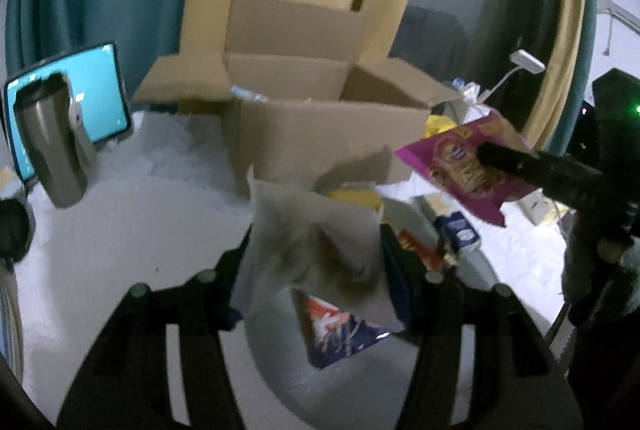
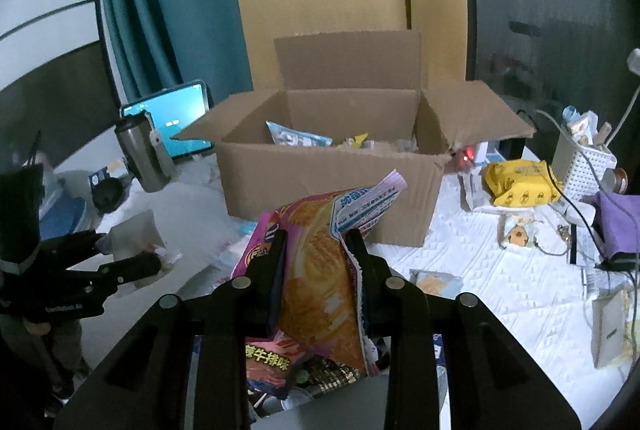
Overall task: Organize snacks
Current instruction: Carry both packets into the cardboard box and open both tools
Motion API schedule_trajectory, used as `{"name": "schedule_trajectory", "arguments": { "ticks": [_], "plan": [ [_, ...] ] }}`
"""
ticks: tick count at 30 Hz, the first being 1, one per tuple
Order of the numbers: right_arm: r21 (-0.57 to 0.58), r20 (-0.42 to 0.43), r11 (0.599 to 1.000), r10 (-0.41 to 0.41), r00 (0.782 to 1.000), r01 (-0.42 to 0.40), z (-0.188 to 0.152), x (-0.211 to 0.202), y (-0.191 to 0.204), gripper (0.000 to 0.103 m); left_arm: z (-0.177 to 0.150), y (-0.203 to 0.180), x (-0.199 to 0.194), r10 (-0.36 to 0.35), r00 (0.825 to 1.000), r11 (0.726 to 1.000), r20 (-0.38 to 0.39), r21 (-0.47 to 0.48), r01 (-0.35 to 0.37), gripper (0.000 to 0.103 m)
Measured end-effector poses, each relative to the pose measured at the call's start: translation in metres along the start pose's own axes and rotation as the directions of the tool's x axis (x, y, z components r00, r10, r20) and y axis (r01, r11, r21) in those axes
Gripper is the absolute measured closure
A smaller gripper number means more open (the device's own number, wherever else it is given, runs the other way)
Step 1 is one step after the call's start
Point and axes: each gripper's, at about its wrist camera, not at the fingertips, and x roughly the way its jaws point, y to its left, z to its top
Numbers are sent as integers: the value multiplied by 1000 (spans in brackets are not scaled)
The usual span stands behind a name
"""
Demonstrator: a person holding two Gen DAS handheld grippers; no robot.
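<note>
From the left wrist camera, the left gripper [image 1: 316, 250] is clenched on a pale, see-through snack packet [image 1: 312, 254], its pads pressing the packet's two sides so that it stands up between the fingers, lifted off the white table [image 1: 132, 213]. Behind it sits an open cardboard box [image 1: 320, 133] with its flaps spread. A steel travel mug [image 1: 52, 145] leans in front of a tablet [image 1: 96, 89] with a bright blue screen at the left. To the right, the right gripper [image 1: 492, 155] reaches in, pinching a pink snack bag [image 1: 460, 165] in the air beside the box. More snack packs [image 1: 344, 330] lie on the table below the packet.

From the right wrist camera, the right gripper [image 2: 316, 242] grasps the pink snack bag [image 2: 316, 270], which is crumpled between the fingers and held up in front of the cardboard box [image 2: 320, 173]. Inside the box lies a light blue packet [image 2: 298, 138] with other snacks. A yellow pack [image 2: 520, 183] rests on the table [image 2: 500, 290] right of the box. At the far left, the left gripper [image 2: 158, 264] holds the pale packet [image 2: 136, 234].
</note>
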Motion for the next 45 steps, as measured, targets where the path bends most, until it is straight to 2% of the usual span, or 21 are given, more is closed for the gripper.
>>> {"name": "schedule_trajectory", "arguments": {
  "ticks": [10,24,37,45],
  "plan": [
    [-4,62,1000,-1,998,1,18,-19,-4,72,42,-22,-11,-50,996,997,74,57,46,45],
    [-31,117,1000,4,993,0,59,-8,-13,72,103,-40,-2,-116,982,990,152,99,102,45],
    [-33,136,999,-10,991,15,95,28,-37,72,146,-28,35,-116,976,989,183,117,95,45],
    [-16,124,1000,-16,992,18,110,59,-49,72,165,-13,75,-87,981,992,171,105,69,45]
  ]
}}
